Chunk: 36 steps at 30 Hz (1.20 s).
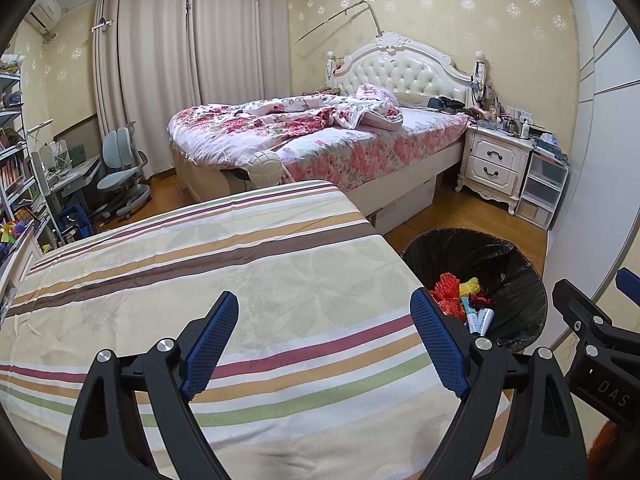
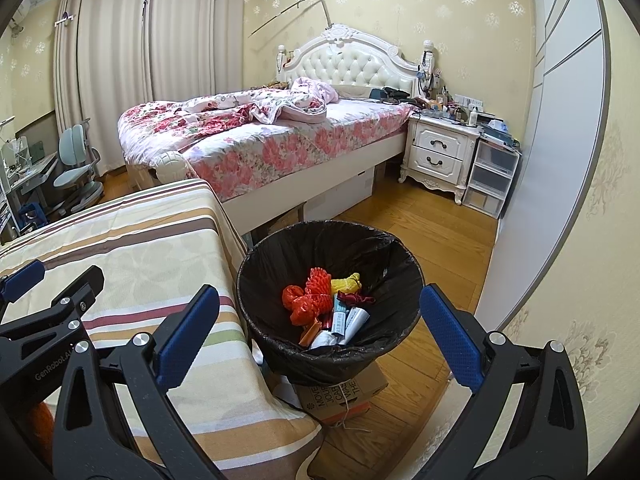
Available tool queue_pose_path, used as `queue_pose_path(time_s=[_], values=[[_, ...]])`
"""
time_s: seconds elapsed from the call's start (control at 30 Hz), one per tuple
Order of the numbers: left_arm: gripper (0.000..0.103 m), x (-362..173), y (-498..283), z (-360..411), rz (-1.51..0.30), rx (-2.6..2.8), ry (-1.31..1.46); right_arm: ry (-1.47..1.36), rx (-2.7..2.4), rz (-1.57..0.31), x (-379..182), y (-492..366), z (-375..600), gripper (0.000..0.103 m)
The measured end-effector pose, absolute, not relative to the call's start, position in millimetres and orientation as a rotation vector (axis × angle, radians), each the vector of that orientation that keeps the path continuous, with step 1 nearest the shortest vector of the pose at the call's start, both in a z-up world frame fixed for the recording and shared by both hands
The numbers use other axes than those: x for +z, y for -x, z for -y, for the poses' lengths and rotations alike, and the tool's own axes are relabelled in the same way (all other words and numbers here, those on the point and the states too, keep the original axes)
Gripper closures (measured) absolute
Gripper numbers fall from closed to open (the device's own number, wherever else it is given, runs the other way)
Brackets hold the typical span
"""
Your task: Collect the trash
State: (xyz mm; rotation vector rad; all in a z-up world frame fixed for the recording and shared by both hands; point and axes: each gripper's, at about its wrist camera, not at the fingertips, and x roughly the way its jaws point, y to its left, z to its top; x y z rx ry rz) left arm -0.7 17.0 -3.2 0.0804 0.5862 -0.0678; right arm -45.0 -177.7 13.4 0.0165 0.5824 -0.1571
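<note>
A bin with a black liner (image 2: 280, 248) stands on the floor beside the striped table; it also shows in the left wrist view (image 1: 516, 280). Inside lie red and orange net bags (image 2: 310, 294), a yellow bag (image 2: 346, 282) and white tubes (image 2: 352, 320). My right gripper (image 2: 320, 332) is open and empty, held above the bin's near rim. My left gripper (image 1: 324, 344) is open and empty above the striped tablecloth (image 1: 240, 264), left of the bin. The left gripper also shows at the left in the right wrist view (image 2: 52, 284).
A cardboard box (image 2: 340, 392) sits under the bin. A bed with floral bedding (image 2: 260, 136) stands behind, a white nightstand (image 2: 440, 152) and plastic drawers (image 2: 490, 176) at its right. A desk chair (image 2: 76, 164) is at the far left. A wardrobe (image 2: 560, 140) lines the right wall.
</note>
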Motion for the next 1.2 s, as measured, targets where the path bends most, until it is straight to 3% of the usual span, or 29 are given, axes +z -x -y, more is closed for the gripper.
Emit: queue_pose_path(time_s=[1.2], values=[[0.018,8,0,-24,-0.560,-0.102,-0.044,-0.016,-0.156,-0.584,15,44,177,0.005]])
